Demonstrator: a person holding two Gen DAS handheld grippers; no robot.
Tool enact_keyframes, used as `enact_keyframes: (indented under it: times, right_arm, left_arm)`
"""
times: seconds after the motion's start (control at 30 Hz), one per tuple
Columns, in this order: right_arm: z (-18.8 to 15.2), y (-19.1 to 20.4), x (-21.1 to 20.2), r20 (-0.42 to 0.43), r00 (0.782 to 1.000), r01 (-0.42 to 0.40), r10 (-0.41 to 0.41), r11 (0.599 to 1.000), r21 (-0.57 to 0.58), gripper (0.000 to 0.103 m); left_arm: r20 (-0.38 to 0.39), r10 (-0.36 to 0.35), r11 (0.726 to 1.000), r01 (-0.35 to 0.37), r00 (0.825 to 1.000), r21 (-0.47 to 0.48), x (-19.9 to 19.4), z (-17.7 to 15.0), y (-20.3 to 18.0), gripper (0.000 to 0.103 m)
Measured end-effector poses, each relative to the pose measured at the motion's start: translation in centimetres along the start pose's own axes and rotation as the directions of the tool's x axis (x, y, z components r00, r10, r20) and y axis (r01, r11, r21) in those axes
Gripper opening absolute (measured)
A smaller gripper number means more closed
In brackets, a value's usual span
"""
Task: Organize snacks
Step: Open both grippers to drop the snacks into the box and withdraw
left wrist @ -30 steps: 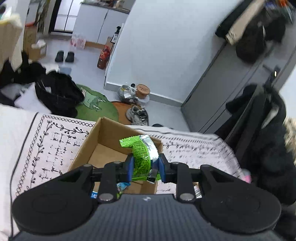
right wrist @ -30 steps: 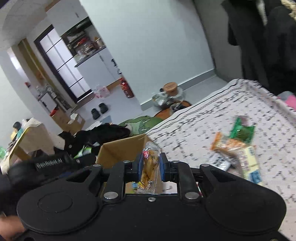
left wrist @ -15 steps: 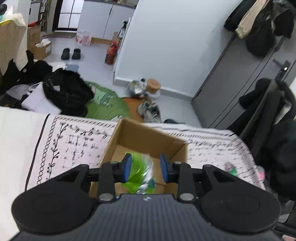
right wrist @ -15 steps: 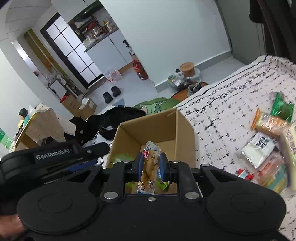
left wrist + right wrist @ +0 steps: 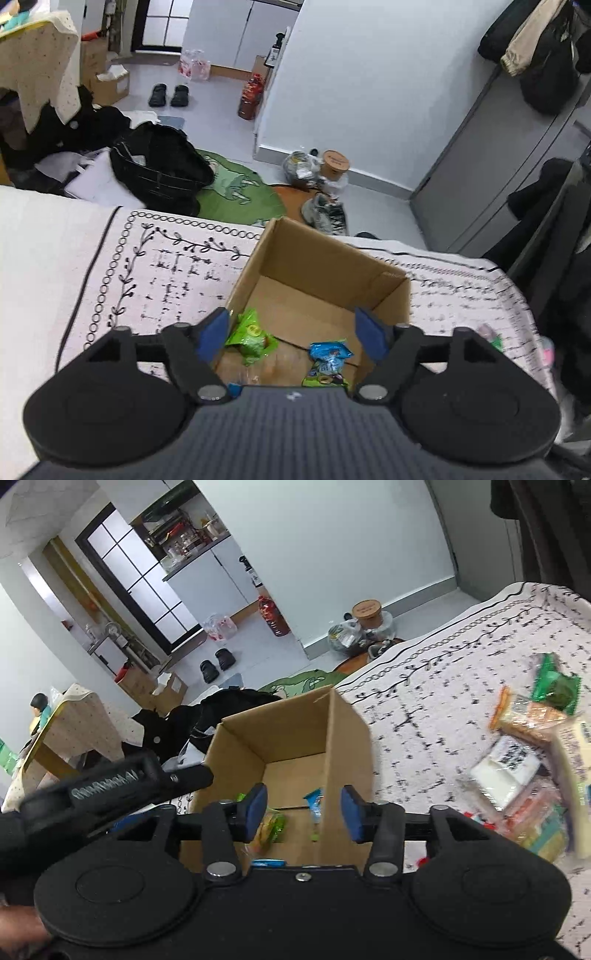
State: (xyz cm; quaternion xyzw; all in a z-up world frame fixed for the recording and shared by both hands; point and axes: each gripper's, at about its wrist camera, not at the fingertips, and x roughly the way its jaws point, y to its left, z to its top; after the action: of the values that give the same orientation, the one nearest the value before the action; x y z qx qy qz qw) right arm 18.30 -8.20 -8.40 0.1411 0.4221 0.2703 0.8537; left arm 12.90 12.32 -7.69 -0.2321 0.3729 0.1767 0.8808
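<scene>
An open cardboard box (image 5: 325,266) (image 5: 291,723) stands on the patterned bedspread. Inside it lie a green snack packet (image 5: 251,336), a blue packet (image 5: 328,354) and a clear packet (image 5: 267,829). My left gripper (image 5: 293,332) is open and empty above the box's near edge. My right gripper (image 5: 301,812) is open and empty above the box too. The left gripper's body (image 5: 110,790) shows at the left of the right wrist view.
A pile of loose snack packets (image 5: 528,753) lies on the bedspread (image 5: 166,269) to the right of the box. Beyond the bed's edge are a black bag (image 5: 159,170), a green rug (image 5: 240,195), shoes and a grey cabinet (image 5: 498,166).
Both grippers opened. The green packet dropped from the left gripper and the clear packet from the right gripper into the box. Both grippers moved over the box.
</scene>
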Motion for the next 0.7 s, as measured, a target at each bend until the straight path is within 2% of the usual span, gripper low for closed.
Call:
enact_keyframes:
  times: [0.07,0.23,0.37,0.5,0.6,0.67,0.7]
  right_arm:
    - [0.0,-0.7,-0.9,0.006,1.0,0.024,-0.024,1.0,0.004,0.054]
    - [0.3,-2.5,-3.1,0.032,0.997,0.063,-0.063,0.998,0.012,0.058]
    - [0.8,-4.0,-4.8,0.06,0.995,0.084,-0.085,0.996,0.014,0.067]
    - [1.4,-5.3,-6.4,0.082,0.991,0.107,-0.108,0.994,0.018,0.068]
    - [1.9,-6.4,-7.7,0.102,0.987,0.126,-0.127,0.992,0.021,0.073]
    - [2.2,-6.8,-8.6,0.121,0.983,0.141,-0.14,0.99,0.005,0.081]
    - [2.3,-7.0,-9.0,0.13,0.98,0.152,-0.15,0.988,-0.004,0.081]
  left_arm:
    - [-0.016,0.026,0.999,-0.025,1.0,0.029,0.3,-0.4,-0.6,0.076]
    - [-0.036,-0.003,0.998,0.006,0.999,0.063,-0.1,-1.3,-2.6,0.078]
    - [-0.045,-0.021,0.992,0.027,0.999,0.12,-0.6,-2.3,-4.6,0.087]
    - [-0.039,-0.041,0.986,0.047,0.998,0.157,-1.5,-2.9,-6.2,0.098]
    - [-0.031,-0.061,0.984,0.065,0.998,0.166,-2.1,-3.2,-7.2,0.103]
    - [-0.015,-0.058,0.983,0.06,0.998,0.175,-2.6,-3.4,-7.9,0.103]
    - [-0.014,-0.061,0.982,0.063,0.998,0.18,-2.9,-3.5,-8.2,0.103]
